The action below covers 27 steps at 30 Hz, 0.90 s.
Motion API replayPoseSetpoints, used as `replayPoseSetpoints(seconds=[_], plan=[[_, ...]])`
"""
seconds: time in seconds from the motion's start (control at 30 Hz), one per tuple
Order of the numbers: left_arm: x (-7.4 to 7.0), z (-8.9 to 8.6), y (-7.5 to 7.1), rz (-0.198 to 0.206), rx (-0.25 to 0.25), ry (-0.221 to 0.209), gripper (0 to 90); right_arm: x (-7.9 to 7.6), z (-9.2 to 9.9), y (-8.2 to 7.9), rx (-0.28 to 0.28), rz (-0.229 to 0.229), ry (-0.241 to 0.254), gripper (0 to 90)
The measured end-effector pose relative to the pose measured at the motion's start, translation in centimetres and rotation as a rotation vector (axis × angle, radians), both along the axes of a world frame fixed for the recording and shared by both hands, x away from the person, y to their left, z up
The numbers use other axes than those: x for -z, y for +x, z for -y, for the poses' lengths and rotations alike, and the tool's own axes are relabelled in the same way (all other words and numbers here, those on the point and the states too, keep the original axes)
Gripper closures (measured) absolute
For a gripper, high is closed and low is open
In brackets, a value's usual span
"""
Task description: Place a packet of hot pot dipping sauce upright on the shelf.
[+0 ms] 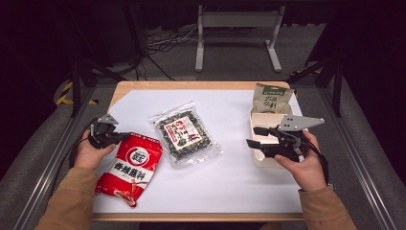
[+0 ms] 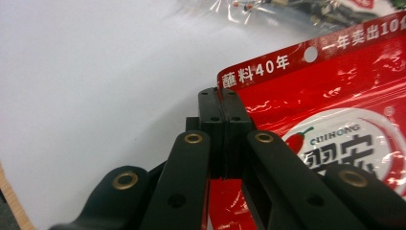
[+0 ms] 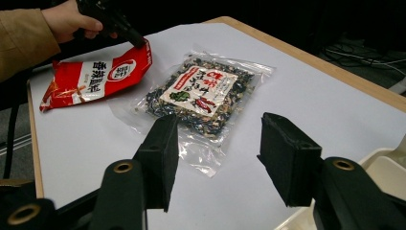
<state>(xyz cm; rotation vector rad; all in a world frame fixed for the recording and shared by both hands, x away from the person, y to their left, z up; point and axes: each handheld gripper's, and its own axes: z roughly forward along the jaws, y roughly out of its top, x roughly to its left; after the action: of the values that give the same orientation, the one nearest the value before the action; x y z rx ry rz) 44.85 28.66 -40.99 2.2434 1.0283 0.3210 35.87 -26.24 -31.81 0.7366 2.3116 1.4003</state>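
A red snack packet [image 1: 131,165] [image 3: 95,76] lies at the table's left, printed with white characters. My left gripper [image 1: 125,137] [image 2: 221,93] is shut on the packet's upper corner, and the red film [image 2: 335,96] runs between the pressed jaws. A clear bag of dark dried mix with a red and white label [image 1: 184,132] [image 3: 201,93] lies flat in the middle. My right gripper [image 1: 253,136] [image 3: 218,158] is open at the right, level over the near part of a white tray [image 1: 261,115], with nothing between its jaws.
A green and tan paper bag [image 1: 272,98] leans at the far end of the white tray [image 3: 383,163]. White paper [image 1: 230,182] covers the wooden tabletop. A grey metal stand [image 1: 237,21] is on the floor beyond the table. Dark rails flank both sides.
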Motion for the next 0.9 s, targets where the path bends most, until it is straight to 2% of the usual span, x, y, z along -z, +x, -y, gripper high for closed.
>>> replayPoseSetpoints(seconds=[0.1,0.17,0.27,0.47,0.6,0.63,0.8,0.9], plan=[[-0.7,-0.3,-0.6,0.020,-0.026,-0.024,90.0,-0.1,-0.1,0.0,-0.012,0.003,0.007,48.9],[-1.5,-0.4,-1.1,0.046,-0.041,-0.029,90.0,-0.2,-0.2,-0.1,-0.016,0.016,0.009,48.2],[-2.6,-0.7,-2.0,0.071,-0.060,-0.070,90.0,-0.3,-0.3,-0.2,0.004,0.052,-0.001,47.2],[-4.3,-0.6,-2.9,0.092,-0.083,-0.076,90.0,-0.3,-0.6,-0.3,0.004,0.037,0.004,48.7],[-5.3,-0.4,-3.7,0.112,-0.073,-0.069,90.0,-0.3,-0.9,-0.5,0.000,0.021,0.014,48.3],[-6.1,-0.3,-4.3,0.134,-0.062,-0.069,90.0,-0.4,-0.9,-0.6,0.006,0.023,0.011,48.5],[-8.0,-0.1,-5.8,0.169,-0.052,-0.080,90.0,-0.6,-1.0,-0.9,0.015,0.013,0.019,49.1],[-9.1,0.4,-6.6,0.212,-0.046,-0.077,90.0,-0.6,-1.1,-1.0,0.021,0.008,0.023,48.9]])
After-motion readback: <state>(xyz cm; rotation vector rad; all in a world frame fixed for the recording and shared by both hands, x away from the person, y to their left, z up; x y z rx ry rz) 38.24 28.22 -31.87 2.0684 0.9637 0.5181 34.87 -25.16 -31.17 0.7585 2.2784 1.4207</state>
